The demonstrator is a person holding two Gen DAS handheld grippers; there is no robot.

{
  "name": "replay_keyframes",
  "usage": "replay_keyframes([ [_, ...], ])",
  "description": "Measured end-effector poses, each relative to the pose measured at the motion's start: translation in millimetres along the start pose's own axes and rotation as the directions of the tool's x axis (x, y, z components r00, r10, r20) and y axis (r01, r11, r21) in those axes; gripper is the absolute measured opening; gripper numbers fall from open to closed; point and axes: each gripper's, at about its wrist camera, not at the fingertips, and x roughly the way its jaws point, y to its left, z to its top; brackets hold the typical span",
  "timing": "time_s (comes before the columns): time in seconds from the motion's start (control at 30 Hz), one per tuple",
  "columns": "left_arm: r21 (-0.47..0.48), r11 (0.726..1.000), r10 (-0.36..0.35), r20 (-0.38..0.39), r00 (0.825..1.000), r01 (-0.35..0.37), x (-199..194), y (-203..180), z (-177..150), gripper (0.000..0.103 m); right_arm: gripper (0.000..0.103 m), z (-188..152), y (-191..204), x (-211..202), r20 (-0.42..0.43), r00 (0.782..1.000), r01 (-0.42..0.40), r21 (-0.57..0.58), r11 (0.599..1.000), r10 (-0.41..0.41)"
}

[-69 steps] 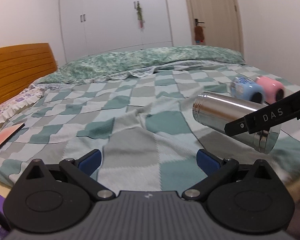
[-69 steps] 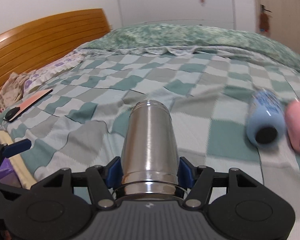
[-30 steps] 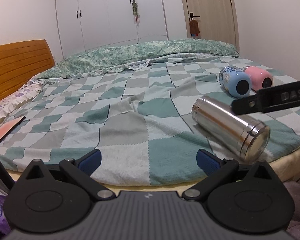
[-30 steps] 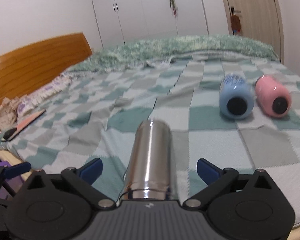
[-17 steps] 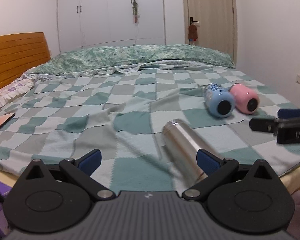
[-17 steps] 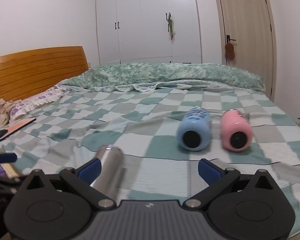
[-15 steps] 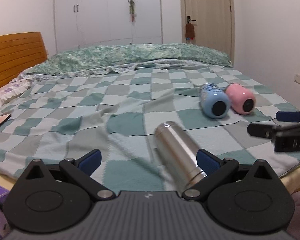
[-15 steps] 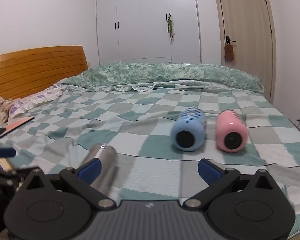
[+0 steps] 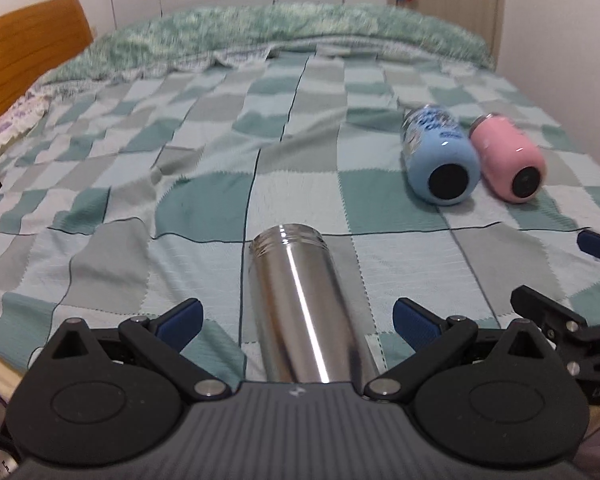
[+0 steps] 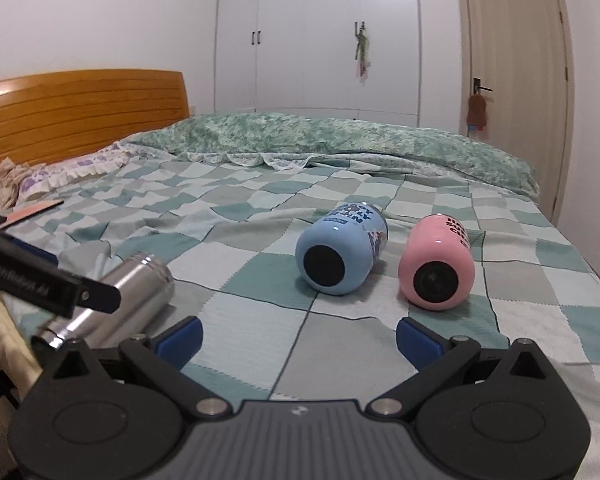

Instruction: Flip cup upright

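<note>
A steel cup [image 9: 304, 304] lies on its side on the checkered bedspread [image 9: 204, 208], its threaded mouth pointing away. My left gripper [image 9: 296, 322] is open, with the cup's base end between its blue pads, apart from both. The cup also shows at the left of the right wrist view [image 10: 116, 300], partly behind the left gripper's finger. My right gripper [image 10: 298, 338] is open and empty, facing a blue cup [image 10: 342, 254] and a pink cup [image 10: 438, 262], both on their sides. They also show in the left wrist view: the blue cup [image 9: 438, 160] and the pink cup [image 9: 508, 158].
A wooden headboard [image 10: 80, 116] is at the left. A rumpled green duvet [image 10: 340, 140] lies across the far side of the bed. White wardrobes [image 10: 320, 36] and a door [image 10: 516, 60] stand behind. The bed's near edge is under my grippers.
My right gripper has let go of the steel cup and swung right toward the blue and pink cups. My left gripper has moved in until the steel cup lies between its open fingers.
</note>
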Motion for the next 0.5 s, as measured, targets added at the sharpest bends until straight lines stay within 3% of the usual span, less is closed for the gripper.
replay_keyframes([
  [0.23, 0.007, 0.999, 0.053, -0.088, 0.995, -0.052, 30.7, -5.4, 15.4, 0.1, 0.103, 1.4, -15.7, 35.2, -0.009, 0.998, -0.056, 0.013, 0.998, 0.056],
  [0.33, 0.012, 0.998, 0.061, -0.151, 0.987, -0.06, 43.4, -3.8, 20.0, 0.088, 0.103, -0.1, -17.8, 45.2, -0.013, 0.996, -0.083, 0.011, 0.996, 0.083],
  [0.4, -0.001, 0.999, 0.035, -0.214, 0.976, -0.036, 52.8, -2.6, 21.7, 0.07, 0.103, -1.0, -17.6, 49.8, -0.016, 0.995, -0.095, 0.006, 0.996, 0.095],
  [0.5, -0.02, 1.0, 0.001, -0.276, 0.961, -0.007, 64.6, -0.7, 24.2, 0.068, 0.103, -1.5, -16.6, 50.7, -0.015, 0.994, -0.107, 0.003, 0.994, 0.107],
])
